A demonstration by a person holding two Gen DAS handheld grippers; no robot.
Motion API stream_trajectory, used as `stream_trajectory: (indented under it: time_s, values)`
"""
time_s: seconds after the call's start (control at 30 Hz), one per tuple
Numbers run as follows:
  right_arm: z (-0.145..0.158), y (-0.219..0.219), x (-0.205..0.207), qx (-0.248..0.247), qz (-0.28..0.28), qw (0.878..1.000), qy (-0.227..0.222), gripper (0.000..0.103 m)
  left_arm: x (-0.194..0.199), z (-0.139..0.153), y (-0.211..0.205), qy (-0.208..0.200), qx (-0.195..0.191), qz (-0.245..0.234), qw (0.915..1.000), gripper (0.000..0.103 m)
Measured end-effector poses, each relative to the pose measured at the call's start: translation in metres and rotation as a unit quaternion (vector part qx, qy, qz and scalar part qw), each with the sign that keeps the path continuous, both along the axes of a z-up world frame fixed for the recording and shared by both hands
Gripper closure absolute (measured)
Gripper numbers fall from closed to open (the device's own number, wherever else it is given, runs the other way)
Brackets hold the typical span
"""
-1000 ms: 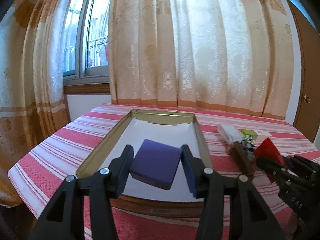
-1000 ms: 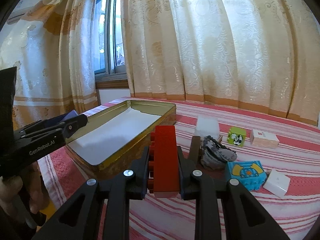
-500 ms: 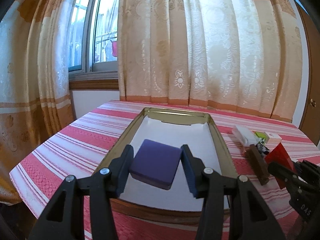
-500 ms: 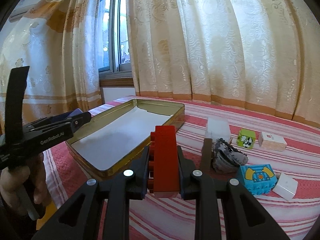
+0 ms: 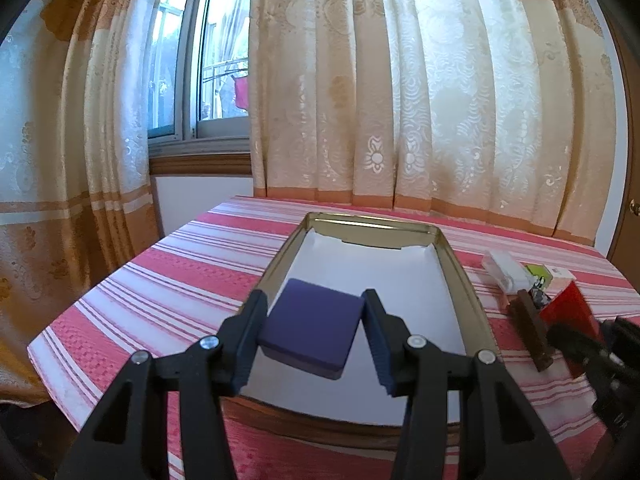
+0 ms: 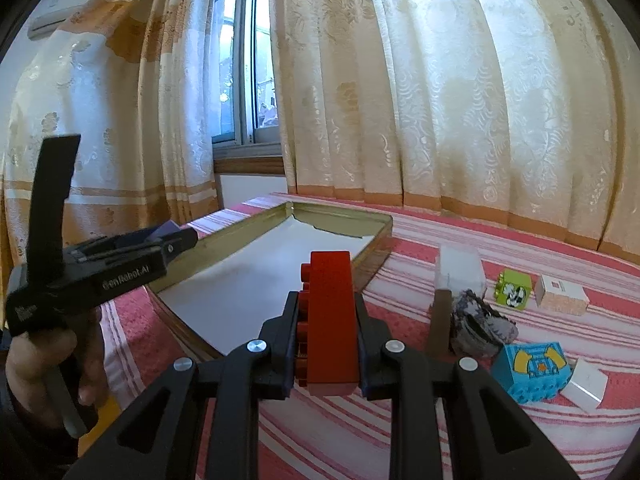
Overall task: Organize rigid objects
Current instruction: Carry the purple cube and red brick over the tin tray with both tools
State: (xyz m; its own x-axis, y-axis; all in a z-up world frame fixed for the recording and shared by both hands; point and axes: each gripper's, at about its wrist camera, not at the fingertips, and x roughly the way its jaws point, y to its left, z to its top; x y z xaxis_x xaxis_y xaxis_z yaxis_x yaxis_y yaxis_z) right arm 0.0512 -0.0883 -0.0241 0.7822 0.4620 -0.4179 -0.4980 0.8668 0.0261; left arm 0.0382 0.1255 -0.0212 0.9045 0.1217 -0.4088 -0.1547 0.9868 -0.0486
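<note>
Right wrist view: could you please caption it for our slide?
Right tongs grip a red brick near the paper-lined tin.

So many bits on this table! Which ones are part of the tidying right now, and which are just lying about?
In the job now:
- purple block, held by the left gripper
- red brick, held by the right gripper
- gold tin, lined with white

Lying about, for now:
- green cube
- blue cube
- grey lump
- brown bar
- curtains
</note>
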Motion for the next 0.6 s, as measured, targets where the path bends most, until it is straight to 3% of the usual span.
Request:
stream_trajectory:
  time_s: [0.2, 0.6]
  values:
    - [0.011, 0.008, 0.007, -0.001, 0.014, 1.0, -0.001, 0.078, 0.005, 0.0, 0.006, 0.009, 0.004, 0.002, 1.0, 0.055]
    - [0.031, 0.038, 0.069, 0.001, 0.043, 0.997, 0.06, 0.078, 0.054, 0.0, 0.012, 0.061, 0.006, -0.02, 0.9979, 0.055]
